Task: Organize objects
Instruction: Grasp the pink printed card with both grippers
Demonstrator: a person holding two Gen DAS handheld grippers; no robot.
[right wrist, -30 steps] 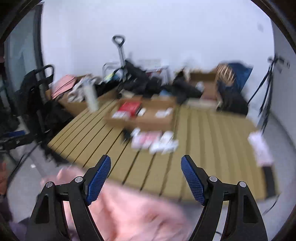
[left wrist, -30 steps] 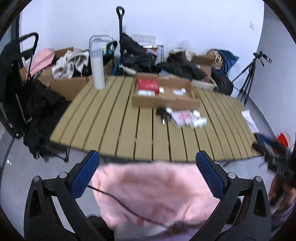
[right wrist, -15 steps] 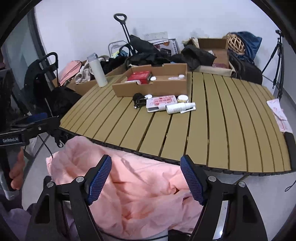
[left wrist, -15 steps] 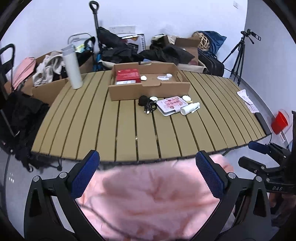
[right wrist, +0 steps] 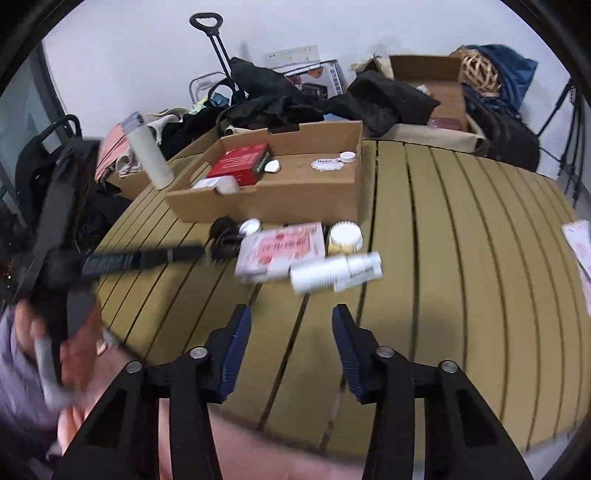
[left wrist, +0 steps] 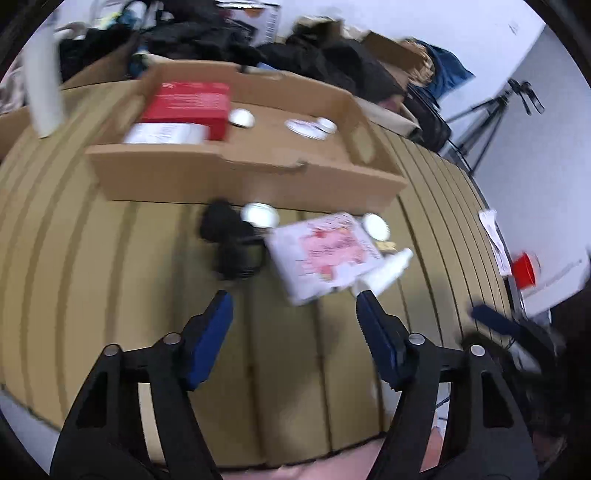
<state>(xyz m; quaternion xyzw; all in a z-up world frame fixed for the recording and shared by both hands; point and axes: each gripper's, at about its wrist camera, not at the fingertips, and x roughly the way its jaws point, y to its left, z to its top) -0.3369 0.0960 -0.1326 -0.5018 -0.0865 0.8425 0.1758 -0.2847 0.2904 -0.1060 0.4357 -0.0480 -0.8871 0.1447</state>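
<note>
While motion blur smears your worktop [left wrist: 110,295] items, both claws, left claw [left wrist: 293,306] and right claw [right wrist: 291,321], have just been closing, gaping on nothing.

Desk [right wrist: 443,236]: matt slatted wood-look boards. Tray [right wrist: 295,199]: matt brown corrugated cardboard. Bottle [right wrist: 336,275]: smooth white plastic, ribbed. Booklet [right wrist: 280,247]: printed paper. Flask [right wrist: 151,155]: smooth, satin.

A cluttered storeroom or makeshift recording room, not a lived-in home. A tan slatted folding table [right wrist: 461,258] fills the middle of the frame under bare white walls. Along the top, heaps of black bags and clothing [right wrist: 273,99], open brown cardboard boxes [right wrist: 428,74] and a black trolley handle [right wrist: 207,22] pile against the wall; a black camera tripod [left wrist: 495,114] stands upper right.
</note>
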